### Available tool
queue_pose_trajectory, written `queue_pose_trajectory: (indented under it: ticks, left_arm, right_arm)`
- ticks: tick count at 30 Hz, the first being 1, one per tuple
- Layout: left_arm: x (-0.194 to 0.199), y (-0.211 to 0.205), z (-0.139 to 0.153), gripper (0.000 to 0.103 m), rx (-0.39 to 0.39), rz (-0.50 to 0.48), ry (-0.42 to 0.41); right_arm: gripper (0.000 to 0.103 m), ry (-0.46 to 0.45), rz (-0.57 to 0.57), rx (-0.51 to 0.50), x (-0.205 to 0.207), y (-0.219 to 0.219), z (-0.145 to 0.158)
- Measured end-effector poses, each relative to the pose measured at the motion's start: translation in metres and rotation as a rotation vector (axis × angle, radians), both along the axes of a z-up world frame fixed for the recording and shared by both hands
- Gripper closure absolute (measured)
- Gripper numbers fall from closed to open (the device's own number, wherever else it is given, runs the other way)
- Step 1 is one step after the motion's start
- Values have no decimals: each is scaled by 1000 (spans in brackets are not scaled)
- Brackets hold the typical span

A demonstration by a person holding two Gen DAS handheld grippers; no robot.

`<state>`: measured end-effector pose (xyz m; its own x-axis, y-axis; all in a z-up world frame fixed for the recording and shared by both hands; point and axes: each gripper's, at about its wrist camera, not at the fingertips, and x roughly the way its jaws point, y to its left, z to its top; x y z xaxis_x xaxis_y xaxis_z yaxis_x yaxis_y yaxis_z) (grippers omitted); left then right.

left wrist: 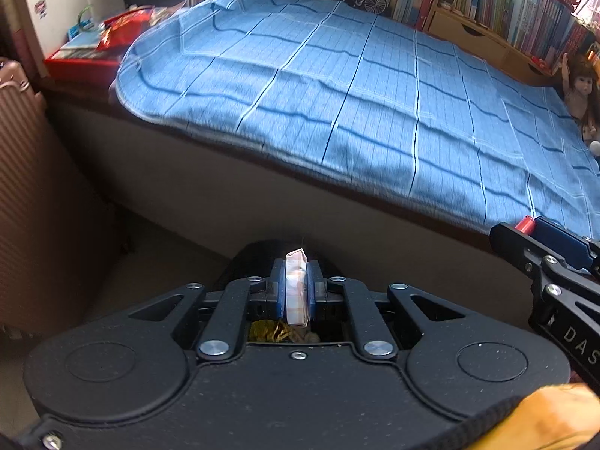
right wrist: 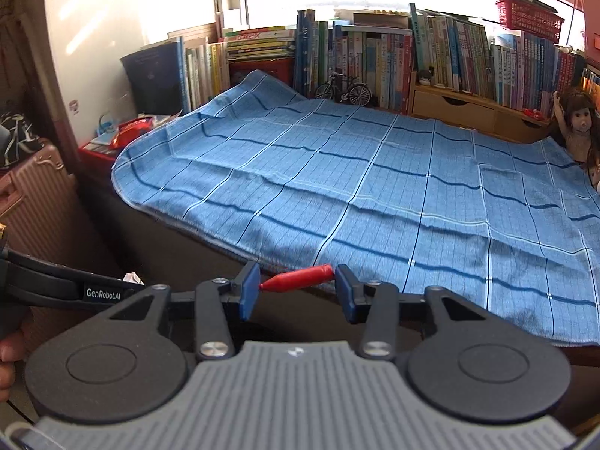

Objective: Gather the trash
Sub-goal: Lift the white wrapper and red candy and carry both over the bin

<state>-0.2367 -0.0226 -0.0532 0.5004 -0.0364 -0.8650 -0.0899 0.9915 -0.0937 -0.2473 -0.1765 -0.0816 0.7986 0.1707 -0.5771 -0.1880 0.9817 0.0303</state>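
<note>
My left gripper (left wrist: pixel 296 288) is shut on a flat pale wrapper (left wrist: pixel 296 285), held upright between its blue pads. It hangs over a dark round bin (left wrist: pixel 258 253) beside the bed, and yellowish scraps (left wrist: pixel 277 333) show under the fingers. In the right wrist view the same wrapper (right wrist: pixel 133 277) peeks out past the left gripper's arm. My right gripper (right wrist: pixel 296 290) holds a red cone-shaped piece of trash (right wrist: pixel 300 279) end to end between its pads, above the bed's front edge. The red piece (left wrist: pixel 525 224) also shows at the right gripper's tip in the left wrist view.
A bed with a blue checked blanket (right wrist: pixel 375 187) fills the middle. Behind it stand bookshelves (right wrist: pixel 412 56), a model bicycle (right wrist: pixel 345 90) and a doll (right wrist: pixel 573 127). A pink suitcase (left wrist: pixel 33 187) stands on the left. A red box with snack packets (left wrist: pixel 108 37) sits at the bed's far left corner.
</note>
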Motion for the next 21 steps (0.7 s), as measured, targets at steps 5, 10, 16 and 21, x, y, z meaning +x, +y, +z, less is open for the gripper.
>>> queue_pose_trajectory:
  ticks: [5, 10, 16, 21]
  left_arm:
    - [-18, -3, -13, 92, -1, 23, 29]
    - [-23, -3, -30, 92, -2, 34, 72]
    - [-18, 2, -50, 92, -3, 35, 115]
    - [-4, 9, -75, 92, 5, 23, 155]
  right_arm:
    - [53, 24, 53, -17, -16, 2, -11]
    - [53, 57, 88, -16, -21, 6, -23]
    - [53, 94, 123, -14, -17, 14, -37]
    - [52, 138, 134, -7, -4, 23, -57]
